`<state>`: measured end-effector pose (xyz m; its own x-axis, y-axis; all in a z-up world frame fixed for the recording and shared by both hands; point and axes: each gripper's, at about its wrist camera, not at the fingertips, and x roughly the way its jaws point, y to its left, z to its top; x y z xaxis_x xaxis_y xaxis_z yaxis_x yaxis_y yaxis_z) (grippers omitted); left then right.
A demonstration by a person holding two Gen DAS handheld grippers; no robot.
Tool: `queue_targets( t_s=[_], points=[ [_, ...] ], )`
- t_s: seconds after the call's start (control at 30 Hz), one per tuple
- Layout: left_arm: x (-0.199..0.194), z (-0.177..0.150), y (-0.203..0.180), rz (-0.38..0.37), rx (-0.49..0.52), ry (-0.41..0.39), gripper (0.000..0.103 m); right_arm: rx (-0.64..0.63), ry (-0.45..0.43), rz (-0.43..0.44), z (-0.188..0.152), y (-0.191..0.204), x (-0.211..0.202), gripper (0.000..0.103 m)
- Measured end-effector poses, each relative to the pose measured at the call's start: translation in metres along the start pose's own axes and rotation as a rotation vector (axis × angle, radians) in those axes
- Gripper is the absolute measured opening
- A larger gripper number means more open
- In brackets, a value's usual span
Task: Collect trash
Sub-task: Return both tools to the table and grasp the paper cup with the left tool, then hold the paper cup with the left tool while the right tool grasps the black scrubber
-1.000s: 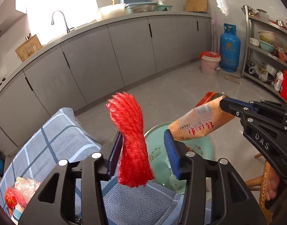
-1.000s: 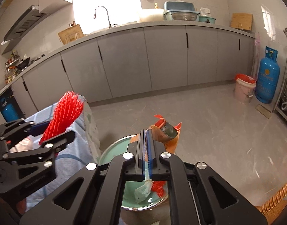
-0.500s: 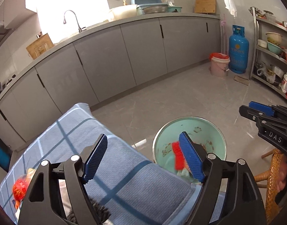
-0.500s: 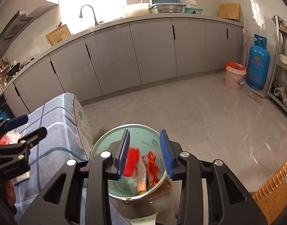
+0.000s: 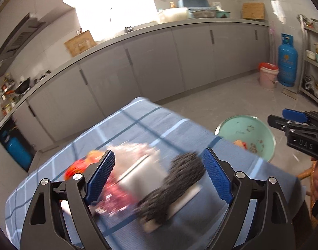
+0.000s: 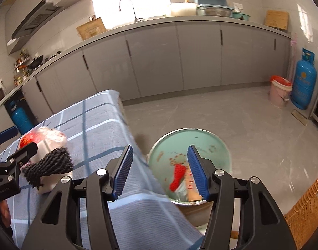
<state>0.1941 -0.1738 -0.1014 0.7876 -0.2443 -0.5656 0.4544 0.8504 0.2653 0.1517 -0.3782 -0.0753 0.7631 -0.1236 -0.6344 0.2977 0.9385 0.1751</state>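
A green trash bin (image 6: pixel 200 143) stands on the floor beside the table; a red net (image 6: pixel 177 176) and an orange packet (image 6: pixel 191 189) lie inside it. It also shows in the left wrist view (image 5: pixel 248 133). My left gripper (image 5: pixel 159 179) is open above a pile of trash on the blue checked tablecloth (image 5: pixel 138 129): a black net (image 5: pixel 177 185), a clear plastic bag (image 5: pixel 138 166) and a red wrapper (image 5: pixel 75 167). The pile also shows in the right wrist view, with the black net (image 6: pixel 48 164). My right gripper (image 6: pixel 159 173) is open and empty over the table edge and the bin.
Grey kitchen cabinets (image 6: pixel 154 58) line the far wall. A blue gas cylinder (image 6: pixel 305 81) and a pink bucket (image 6: pixel 280 93) stand at the right. A wicker chair (image 6: pixel 304 214) is at the lower right. A metal shelf (image 5: pixel 315 62) holds bowls.
Both grippers let go of the red net and the orange packet, which dropped into the bin. The left gripper then swung left over the trash pile on the table.
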Motion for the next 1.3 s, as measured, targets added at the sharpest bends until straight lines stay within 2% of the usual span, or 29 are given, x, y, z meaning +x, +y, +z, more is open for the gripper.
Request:
queue_targets(
  t_s=[0.23, 0.33, 0.43, 0.53, 0.67, 0.73, 0.8, 0.83, 0.9, 0.93, 0.97, 1.2, 1.3],
  points=[
    [-0.004, -0.050, 0.079, 0.151, -0.102, 0.104, 0.085, -0.076, 0.022, 0.051, -0.008, 0.055, 0.001, 0.063],
    [0.003, -0.069, 0.108, 0.185, -0.174, 0.155, 0.085, -0.103, 0.025, 0.071, -0.011, 0.076, 0.001, 0.069],
    [0.012, -0.079, 0.128, 0.175, -0.244, 0.181, 0.085, -0.149, 0.032, 0.086, -0.016, 0.099, 0.001, 0.072],
    [0.018, -0.081, 0.131, 0.177, -0.255, 0.172, 0.085, -0.175, 0.035, 0.091, -0.019, 0.113, 0.000, 0.073],
    [0.027, -0.079, 0.128, 0.140, -0.270, 0.163, 0.083, -0.198, 0.047, 0.092, -0.024, 0.121, 0.002, 0.075],
    [0.029, -0.079, 0.127, 0.119, -0.276, 0.162, 0.071, -0.201, 0.047, 0.089, -0.025, 0.123, 0.002, 0.076],
    [0.034, -0.080, 0.127, 0.082, -0.289, 0.178, 0.051, -0.203, 0.046, 0.087, -0.025, 0.124, 0.002, 0.077],
    [0.037, -0.082, 0.127, 0.068, -0.295, 0.183, 0.045, -0.202, 0.046, 0.086, -0.025, 0.124, 0.002, 0.077],
    [0.038, -0.084, 0.126, 0.044, -0.307, 0.191, 0.021, -0.199, 0.046, 0.087, -0.025, 0.124, 0.003, 0.077],
    [0.038, -0.084, 0.125, 0.031, -0.310, 0.194, 0.016, -0.199, 0.047, 0.088, -0.025, 0.124, 0.003, 0.077],
    [0.038, -0.085, 0.125, 0.018, -0.315, 0.204, 0.005, -0.198, 0.048, 0.089, -0.025, 0.124, 0.003, 0.077],
    [0.015, -0.087, 0.119, 0.036, -0.294, 0.170, 0.004, -0.204, 0.042, 0.108, -0.025, 0.131, 0.001, 0.077],
    [-0.002, -0.088, 0.112, 0.095, -0.233, 0.132, 0.004, -0.204, 0.039, 0.122, -0.024, 0.135, -0.001, 0.077]
  ],
)
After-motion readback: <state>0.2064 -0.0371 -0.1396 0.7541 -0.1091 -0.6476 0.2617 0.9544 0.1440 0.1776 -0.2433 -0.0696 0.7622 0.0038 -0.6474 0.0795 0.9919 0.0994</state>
